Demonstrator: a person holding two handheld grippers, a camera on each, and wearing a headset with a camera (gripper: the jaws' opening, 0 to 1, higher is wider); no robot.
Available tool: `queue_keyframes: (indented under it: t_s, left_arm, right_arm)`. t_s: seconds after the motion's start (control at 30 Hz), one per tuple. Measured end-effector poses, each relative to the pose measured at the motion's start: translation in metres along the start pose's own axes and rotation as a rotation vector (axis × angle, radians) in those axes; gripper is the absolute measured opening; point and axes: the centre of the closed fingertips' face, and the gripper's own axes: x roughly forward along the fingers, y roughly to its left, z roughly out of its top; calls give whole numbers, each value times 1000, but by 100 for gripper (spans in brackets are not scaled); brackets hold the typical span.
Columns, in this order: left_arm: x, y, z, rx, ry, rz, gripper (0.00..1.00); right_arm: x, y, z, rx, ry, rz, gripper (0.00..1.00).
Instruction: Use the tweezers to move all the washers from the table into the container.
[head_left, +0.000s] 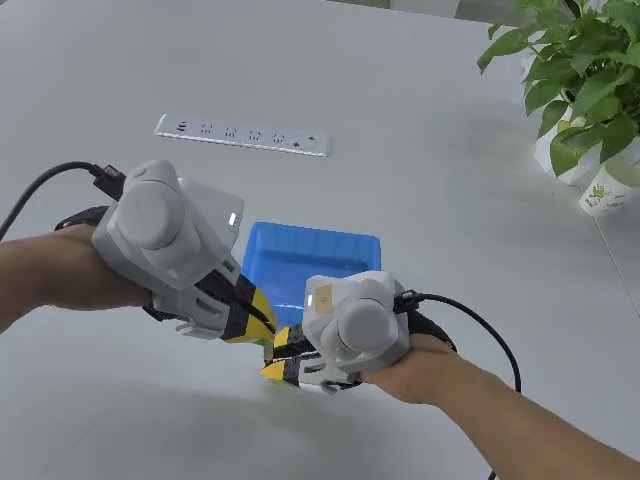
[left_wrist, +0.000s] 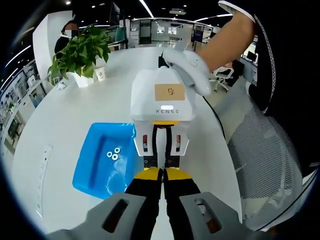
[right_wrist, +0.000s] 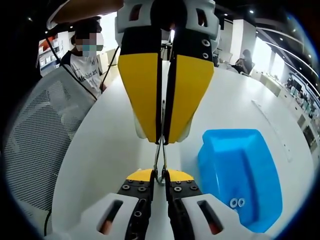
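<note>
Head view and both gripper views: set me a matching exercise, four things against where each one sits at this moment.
Things
1. small metal washers
2. long white power strip
3. leafy green plant in a white pot
4. thin metal tweezers

Places
A. pinched between the yellow jaw tips of the left gripper and the right gripper
B. at the right edge of the table in the head view
C. inside the blue plastic container
D. flat on the white table, beyond the container

Pairs: 1-C, 2-D, 3-B, 4-A
</note>
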Motion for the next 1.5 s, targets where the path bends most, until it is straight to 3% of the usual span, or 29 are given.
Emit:
queue_keyframes:
  t_s: [0.8, 1.5]
  left_arm:
    - [-17, -6, 14, 6, -16, 7, 5]
    - [-35, 1, 35, 30, -21, 15, 5]
  right_arm:
    - [-14, 2, 17, -13, -6, -20, 11]
    - [-36, -9, 36, -36, -11, -46, 11]
